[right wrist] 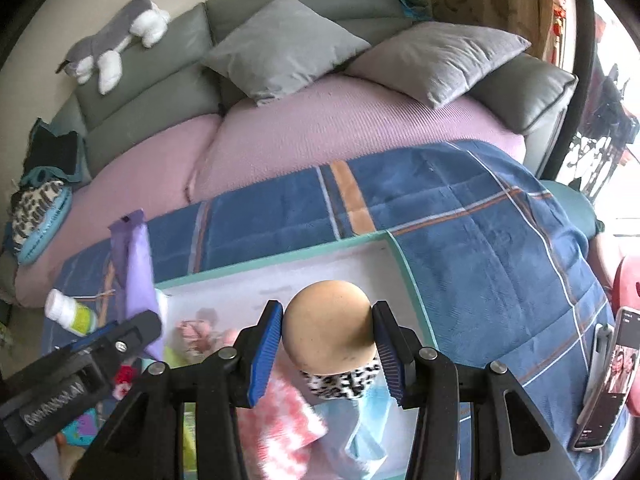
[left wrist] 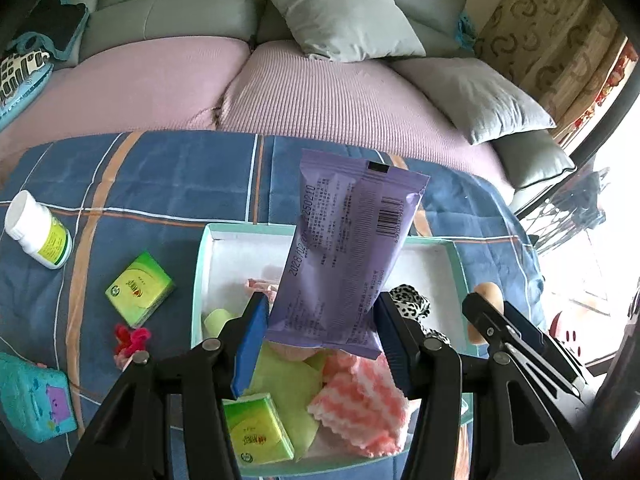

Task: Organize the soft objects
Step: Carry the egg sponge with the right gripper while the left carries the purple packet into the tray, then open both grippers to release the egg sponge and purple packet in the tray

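- Left wrist view: the purple wipes pack (left wrist: 344, 252) is held upright by the left gripper (left wrist: 320, 332); its jaws are about half open and are pressed on both sides of the lower end of the pack.
- The pack is kept above the white tray (left wrist: 448, 252) with a teal rim, which lies on the blue plaid blanket (left wrist: 160, 184).
- In the tray a pink-and-white cloth (left wrist: 360, 408), green pads (left wrist: 280, 376) and a green tissue pack (left wrist: 258, 432) are seen.
- Beside the tray, on the blanket, a second green tissue pack (left wrist: 140, 288), a white bottle (left wrist: 38, 230) and a teal pouch (left wrist: 34, 396) are placed.
- Right wrist view: a tan egg-shaped ball (right wrist: 330, 328) is clamped by the right gripper (right wrist: 326, 348), jaws about half open, above the same tray (right wrist: 404, 264).
- A leopard-print fabric (right wrist: 340, 384) is seen just under the ball.
- A phone (right wrist: 608, 384) is standing at the right edge.
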`<state>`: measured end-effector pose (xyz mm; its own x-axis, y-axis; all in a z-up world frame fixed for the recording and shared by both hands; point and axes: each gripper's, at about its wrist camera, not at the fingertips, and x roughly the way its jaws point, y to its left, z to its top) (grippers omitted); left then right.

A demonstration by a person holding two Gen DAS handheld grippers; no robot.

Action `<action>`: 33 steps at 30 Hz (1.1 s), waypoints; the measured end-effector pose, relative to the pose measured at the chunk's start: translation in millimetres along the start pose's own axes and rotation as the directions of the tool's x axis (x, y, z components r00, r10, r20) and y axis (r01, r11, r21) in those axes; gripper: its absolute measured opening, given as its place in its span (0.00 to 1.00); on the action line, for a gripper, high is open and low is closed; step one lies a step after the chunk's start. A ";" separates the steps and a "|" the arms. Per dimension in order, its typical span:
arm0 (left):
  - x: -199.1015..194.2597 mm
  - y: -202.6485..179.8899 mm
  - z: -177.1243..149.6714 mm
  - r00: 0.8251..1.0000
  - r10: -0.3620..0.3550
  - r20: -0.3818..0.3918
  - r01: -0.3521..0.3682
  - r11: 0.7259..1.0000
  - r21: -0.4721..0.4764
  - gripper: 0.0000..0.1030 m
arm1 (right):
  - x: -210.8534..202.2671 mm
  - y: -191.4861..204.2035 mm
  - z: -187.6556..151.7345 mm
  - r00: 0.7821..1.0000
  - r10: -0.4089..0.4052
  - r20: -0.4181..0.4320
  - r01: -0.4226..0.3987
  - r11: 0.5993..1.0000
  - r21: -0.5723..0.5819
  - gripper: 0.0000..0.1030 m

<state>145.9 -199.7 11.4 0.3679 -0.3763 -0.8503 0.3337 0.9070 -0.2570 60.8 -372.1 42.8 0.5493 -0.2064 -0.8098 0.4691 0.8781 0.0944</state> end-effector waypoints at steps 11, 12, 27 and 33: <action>46.6 -6.3 -10.3 0.997 0.032 -0.073 -0.029 0.999 0.038 0.54 | 30.8 -20.8 -9.3 0.998 -0.031 -0.050 0.033 0.999 0.023 0.47; 51.0 -5.6 -12.1 0.996 0.042 -0.082 -0.038 0.998 0.041 0.54 | 33.9 -20.7 -10.2 0.998 -0.034 -0.056 0.035 0.999 0.019 0.47; 81.3 8.3 -19.7 0.985 0.049 -0.168 -0.049 0.999 0.006 0.55 | 54.8 -17.4 -18.1 0.992 -0.036 -0.123 0.037 0.999 0.008 0.49; 78.5 7.5 -18.1 0.984 0.046 -0.169 -0.046 0.999 0.005 0.56 | 50.9 -16.3 -16.9 0.992 -0.035 -0.123 0.037 0.999 0.009 0.52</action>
<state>161.5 -219.1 -65.6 0.2308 -0.2964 -0.9268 0.3210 0.9224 -0.2150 69.4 -389.6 -9.7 0.4433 -0.1826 -0.8776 0.4953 0.8659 0.0700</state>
